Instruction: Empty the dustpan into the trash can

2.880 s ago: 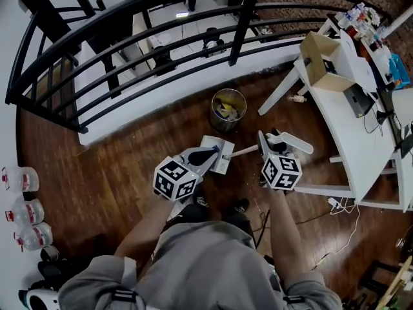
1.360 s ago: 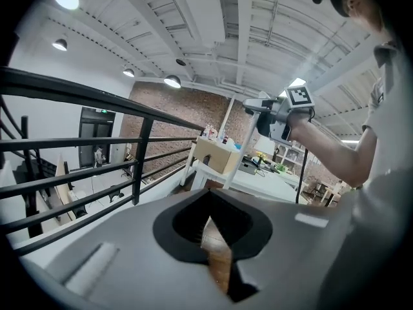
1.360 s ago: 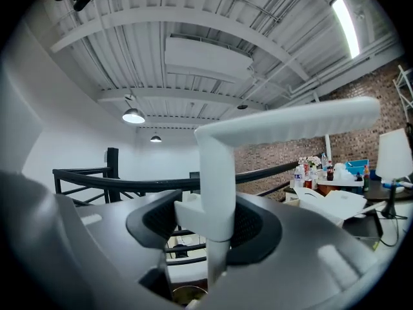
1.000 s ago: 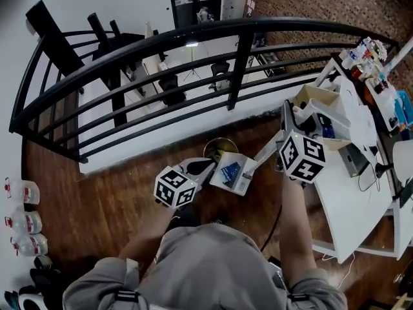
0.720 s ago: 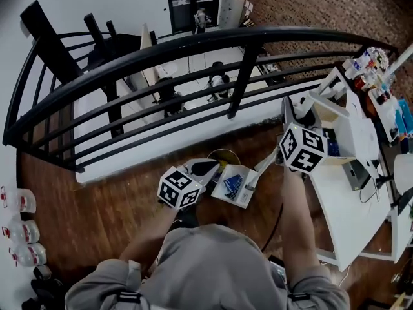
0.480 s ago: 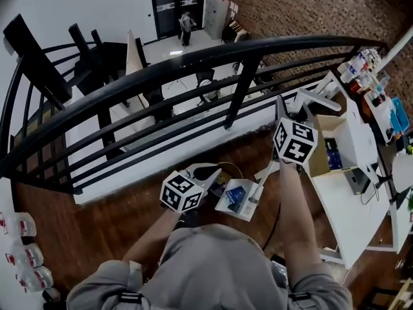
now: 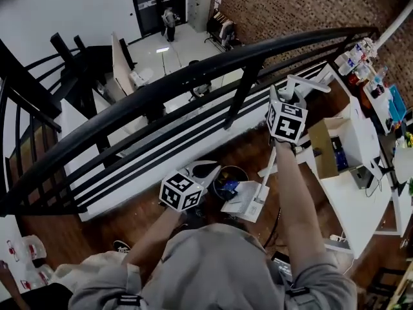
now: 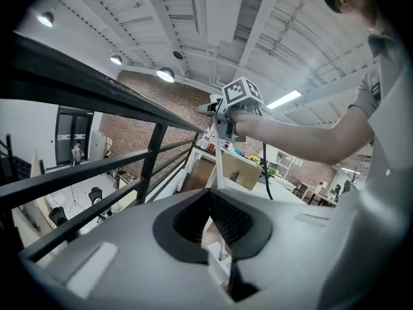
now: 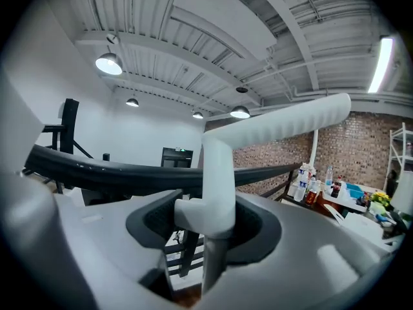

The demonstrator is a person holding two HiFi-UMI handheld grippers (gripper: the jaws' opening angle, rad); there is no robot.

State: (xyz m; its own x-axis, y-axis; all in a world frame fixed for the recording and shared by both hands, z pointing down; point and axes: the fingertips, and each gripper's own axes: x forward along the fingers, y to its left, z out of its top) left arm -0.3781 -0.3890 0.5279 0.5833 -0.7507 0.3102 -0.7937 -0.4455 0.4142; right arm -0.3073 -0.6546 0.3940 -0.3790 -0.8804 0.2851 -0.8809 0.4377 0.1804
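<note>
A white dustpan (image 7: 250, 202) hangs low over the wood floor, its lip at the right rim of the dark round trash can (image 7: 230, 175). Blue litter (image 7: 226, 186) shows where lip and rim meet. The pan's long white pole (image 7: 265, 176) runs up to my right gripper (image 7: 284, 98), which is shut on it just below the bent grip (image 9: 277, 124); the pads clamp the pole (image 9: 217, 205). My left gripper (image 7: 205, 169) hovers by the can's left rim, jaws shut with nothing between them (image 8: 210, 202). The right arm and pole show ahead in the left gripper view.
A black curved railing (image 7: 193, 76) runs close behind the can, with a drop to a lower floor beyond. A white table (image 7: 361, 192) with an open cardboard box (image 7: 328, 148) stands to the right. Bottles (image 7: 358, 60) crowd its far end. A shoe (image 7: 122, 245) lies at left.
The person has stepped up to the railing and the can. Both grippers and the dustpan moved forward with them; the pan's lip, earlier short of the can, now meets its rim.
</note>
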